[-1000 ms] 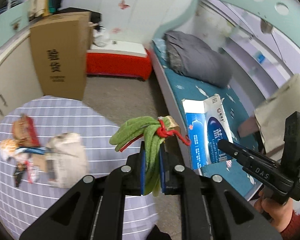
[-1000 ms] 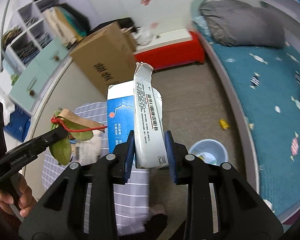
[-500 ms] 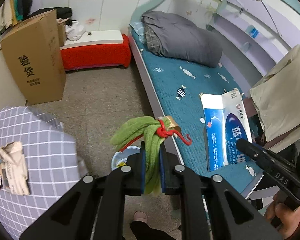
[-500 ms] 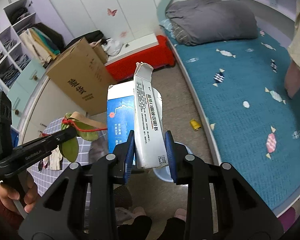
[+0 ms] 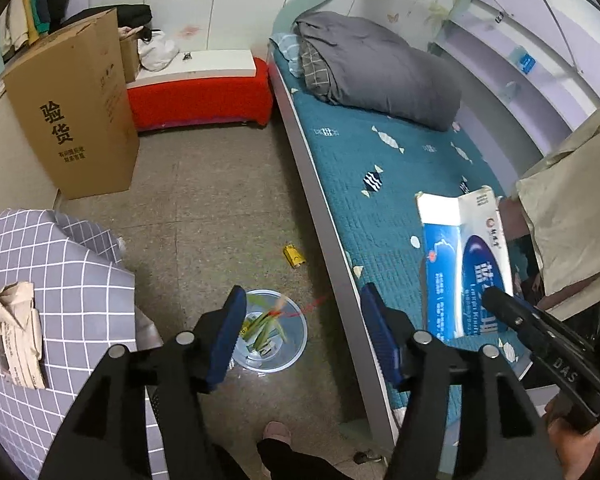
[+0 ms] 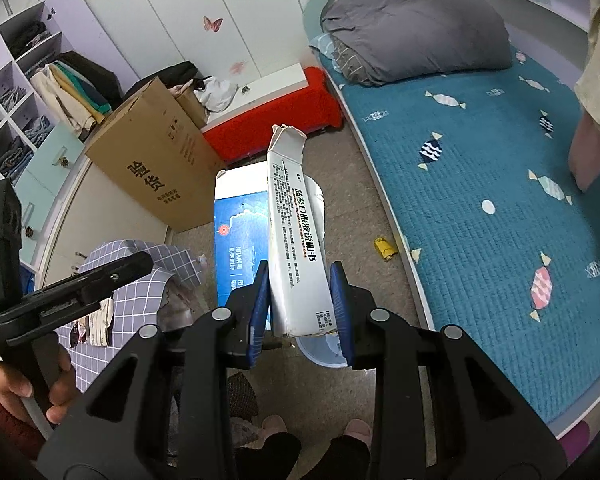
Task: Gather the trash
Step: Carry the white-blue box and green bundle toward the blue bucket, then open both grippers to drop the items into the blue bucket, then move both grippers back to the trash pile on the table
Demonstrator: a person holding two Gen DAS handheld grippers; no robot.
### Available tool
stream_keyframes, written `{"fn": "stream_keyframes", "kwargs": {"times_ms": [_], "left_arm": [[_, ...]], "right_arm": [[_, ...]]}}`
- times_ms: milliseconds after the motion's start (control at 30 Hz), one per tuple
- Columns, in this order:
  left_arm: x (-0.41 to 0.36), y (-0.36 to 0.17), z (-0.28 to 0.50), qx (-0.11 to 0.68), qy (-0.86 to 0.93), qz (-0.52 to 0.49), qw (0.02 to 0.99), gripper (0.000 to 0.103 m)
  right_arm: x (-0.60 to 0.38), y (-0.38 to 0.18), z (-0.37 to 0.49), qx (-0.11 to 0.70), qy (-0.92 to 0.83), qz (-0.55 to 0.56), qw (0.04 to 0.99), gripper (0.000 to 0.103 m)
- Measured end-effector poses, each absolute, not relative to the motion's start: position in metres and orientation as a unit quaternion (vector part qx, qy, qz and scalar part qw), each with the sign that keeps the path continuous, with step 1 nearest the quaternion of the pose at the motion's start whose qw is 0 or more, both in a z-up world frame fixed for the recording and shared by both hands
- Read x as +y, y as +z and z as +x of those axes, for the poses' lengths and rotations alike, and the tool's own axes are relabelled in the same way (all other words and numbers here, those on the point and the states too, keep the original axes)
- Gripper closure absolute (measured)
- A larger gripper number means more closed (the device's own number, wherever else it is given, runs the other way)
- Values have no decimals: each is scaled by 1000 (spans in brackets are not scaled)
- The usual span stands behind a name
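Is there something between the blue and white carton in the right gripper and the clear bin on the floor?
Nothing visible blocks it. The carton is clamped in the right gripper, and the clear bin stands on open floor below, holding only the green leaf bundle that is dropping from the just opened left gripper.

Left tongs (image 5: pixel 300 336) just opened; green leaf bundle (image 5: pixel 266 320) (blurred) dropped over bin (image 5: pixel 296 354).

bed (image 5: pixel 400 168) flanks open floor (image 5: pixel 220 216).
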State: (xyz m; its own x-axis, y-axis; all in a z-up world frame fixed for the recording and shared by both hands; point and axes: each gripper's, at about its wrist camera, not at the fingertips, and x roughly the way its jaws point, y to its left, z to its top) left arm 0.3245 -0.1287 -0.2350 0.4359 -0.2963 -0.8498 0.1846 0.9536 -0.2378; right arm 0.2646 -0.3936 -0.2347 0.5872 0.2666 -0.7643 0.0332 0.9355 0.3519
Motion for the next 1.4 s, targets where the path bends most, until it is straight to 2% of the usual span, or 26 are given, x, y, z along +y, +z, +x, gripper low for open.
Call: {"fn": "stream_keyframes", "kwargs": {"times_ms": [467,567,600,633,667,1400], "left_arm": [[-94,-219,305,496,-109,-53,860,39],[-89,-216,302,491,-104,-54,863,38],[-88,-216,301,491,-102,-55,864,38],[-85,-215,300,490,-100,-56,864,38],[-85,-215,299,490,-98,-56,865,38],[-67,-188,263,467,-91,-69,877,38]], "right_arm": [[-360,-238,276,451,104,155,873,73],[-356,-238,279,444,113,166,873,69],[-355,-239,281,443,119,173,872,48],[-353,-240,283,445,117,174,871,36],[-352,-241,284,444,114,171,872,32],[-298,-197,247,406,145,84,898,32]]}}
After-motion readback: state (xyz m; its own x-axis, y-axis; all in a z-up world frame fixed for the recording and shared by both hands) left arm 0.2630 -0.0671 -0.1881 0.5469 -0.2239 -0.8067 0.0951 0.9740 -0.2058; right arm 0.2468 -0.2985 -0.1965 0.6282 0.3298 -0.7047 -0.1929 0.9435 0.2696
